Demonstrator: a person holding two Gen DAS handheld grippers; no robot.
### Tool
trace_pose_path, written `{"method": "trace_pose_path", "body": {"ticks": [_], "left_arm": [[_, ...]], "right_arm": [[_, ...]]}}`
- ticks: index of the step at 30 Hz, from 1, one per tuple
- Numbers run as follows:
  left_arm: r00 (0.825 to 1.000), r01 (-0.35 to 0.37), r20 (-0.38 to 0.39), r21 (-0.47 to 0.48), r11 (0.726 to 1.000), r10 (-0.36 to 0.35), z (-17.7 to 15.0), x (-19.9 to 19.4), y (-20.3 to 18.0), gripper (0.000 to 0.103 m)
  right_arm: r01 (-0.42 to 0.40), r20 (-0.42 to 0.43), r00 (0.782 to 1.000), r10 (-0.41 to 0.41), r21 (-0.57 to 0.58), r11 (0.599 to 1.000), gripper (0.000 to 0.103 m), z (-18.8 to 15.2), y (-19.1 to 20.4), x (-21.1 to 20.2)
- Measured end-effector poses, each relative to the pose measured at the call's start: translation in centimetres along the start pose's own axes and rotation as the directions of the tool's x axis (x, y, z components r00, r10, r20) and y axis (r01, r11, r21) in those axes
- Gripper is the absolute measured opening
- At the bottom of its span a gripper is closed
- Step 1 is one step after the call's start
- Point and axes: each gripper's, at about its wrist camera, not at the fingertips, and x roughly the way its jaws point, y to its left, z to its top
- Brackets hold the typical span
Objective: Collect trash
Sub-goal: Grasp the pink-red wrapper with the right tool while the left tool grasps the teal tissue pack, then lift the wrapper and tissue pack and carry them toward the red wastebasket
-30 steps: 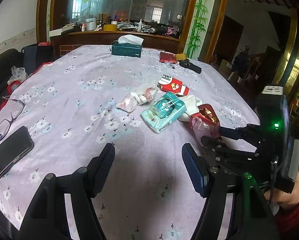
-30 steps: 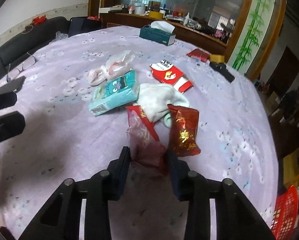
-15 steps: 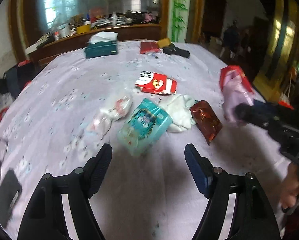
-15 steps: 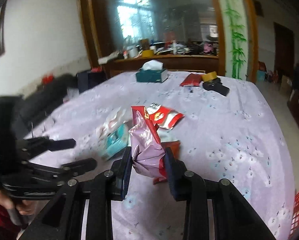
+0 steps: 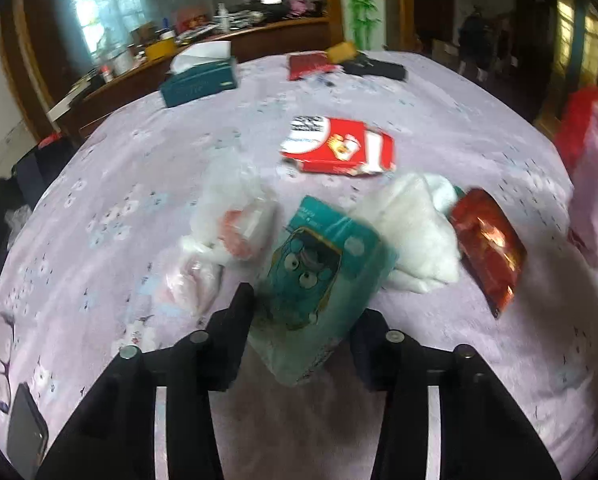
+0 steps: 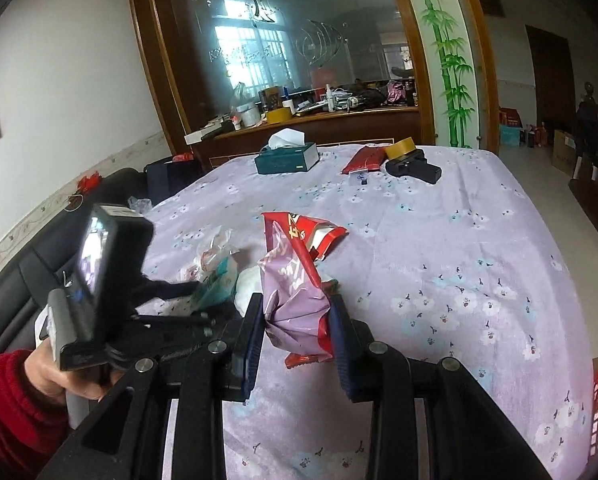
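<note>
Our right tongs (image 6: 297, 326) are clenched on a crumpled red and purple wrapper (image 6: 295, 280), held up off the purple flowered tablecloth (image 6: 439, 240); in the left view the same wrapper (image 5: 591, 176) shows blurred at the far right edge. Our left tongs (image 5: 303, 320) stand released, their fingers either side of the near end of a teal packet (image 5: 319, 280) with a cartoon face, which lies on the cloth; we cannot tell whether the fingers touch it. Just left of the packet lie clear plastic bags (image 5: 223, 236). To its right sits a white wad (image 5: 415, 236), and beyond that a dark red packet (image 5: 487, 248). Farther ahead of the left tongs lies a red and white packet (image 5: 339, 148). A teal tissue box (image 5: 199, 80) stands at the far side.
</note>
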Motion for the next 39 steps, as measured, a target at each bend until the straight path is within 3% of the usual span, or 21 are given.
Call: {"method": "trace_pose_path", "body": {"ticks": [7, 17, 25, 39], "left_arm": [[0.998, 0.060, 0.035, -0.132, 0.989, -0.056, -0.4, -1.9, 2.1, 0.015], [0.982, 0.148, 0.150, -0.202, 0.968, -0.119, -4.2, -7.4, 0.7, 0.016], [0.978, 0.133, 0.184, -0.196, 0.971, -0.097, -5.3, -9.0, -0.6, 0.016], [0.980, 0.035, 0.199, -0.194, 0.980, 0.004, -5.6, -8.9, -1.4, 0.016]], "right_arm": [[0.017, 0.004, 1.000, -0.016, -0.037, 0.999, 0.034, -0.3, 0.5, 0.1], [0.036, 0.001, 0.999, -0.036, -0.059, 0.998, 0.034, -0.5, 0.8, 0.3], [0.053, -0.008, 0.999, -0.054, -0.079, 0.995, 0.034, -0.7, 0.9, 0.7], [0.074, -0.015, 0.997, -0.075, -0.087, 0.993, 0.034, -0.7, 0.9, 1.1]]}}
